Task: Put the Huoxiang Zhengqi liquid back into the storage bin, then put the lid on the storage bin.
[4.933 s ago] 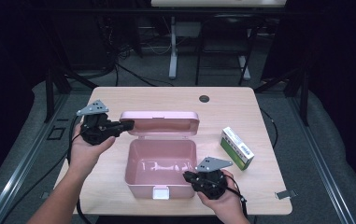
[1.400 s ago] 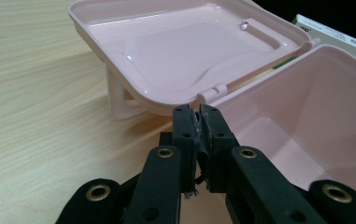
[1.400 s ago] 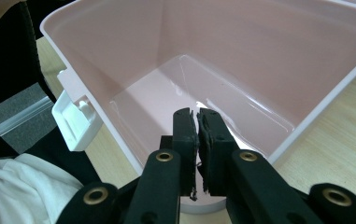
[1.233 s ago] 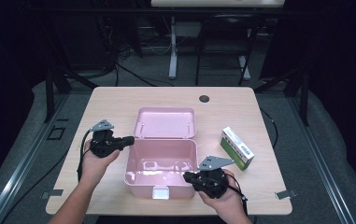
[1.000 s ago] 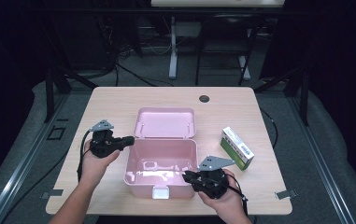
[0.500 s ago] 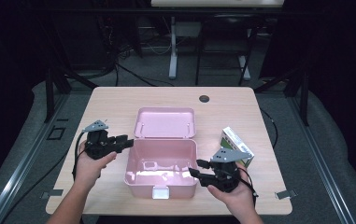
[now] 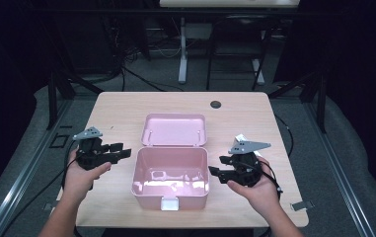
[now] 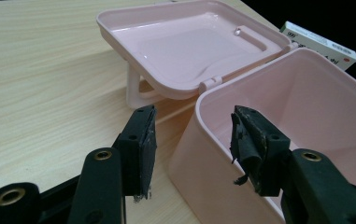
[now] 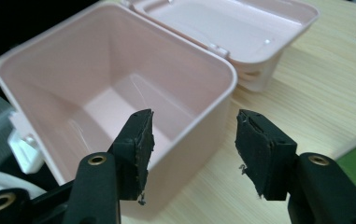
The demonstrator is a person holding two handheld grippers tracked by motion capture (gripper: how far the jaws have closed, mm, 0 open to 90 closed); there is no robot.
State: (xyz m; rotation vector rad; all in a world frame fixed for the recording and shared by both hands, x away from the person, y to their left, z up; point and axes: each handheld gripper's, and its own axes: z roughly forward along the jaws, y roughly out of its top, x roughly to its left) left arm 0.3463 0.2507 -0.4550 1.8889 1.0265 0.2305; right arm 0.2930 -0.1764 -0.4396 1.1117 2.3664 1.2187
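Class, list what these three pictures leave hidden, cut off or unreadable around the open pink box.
- Green carton: left gripper view, cut by the box wall; print too small to read.
- Same carton, high view: mostly behind the right gripper.
- Box floor: left gripper view, hidden by the near wall.
- Front latch: high view, too small for detail.

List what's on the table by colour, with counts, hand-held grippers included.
Pink: 1, the open box with its lid hinged back flat
Green and white: 1, the small carton beside the box
Black: 2, the left hand-held gripper and the right hand-held gripper, both open and off the box
Total: 4
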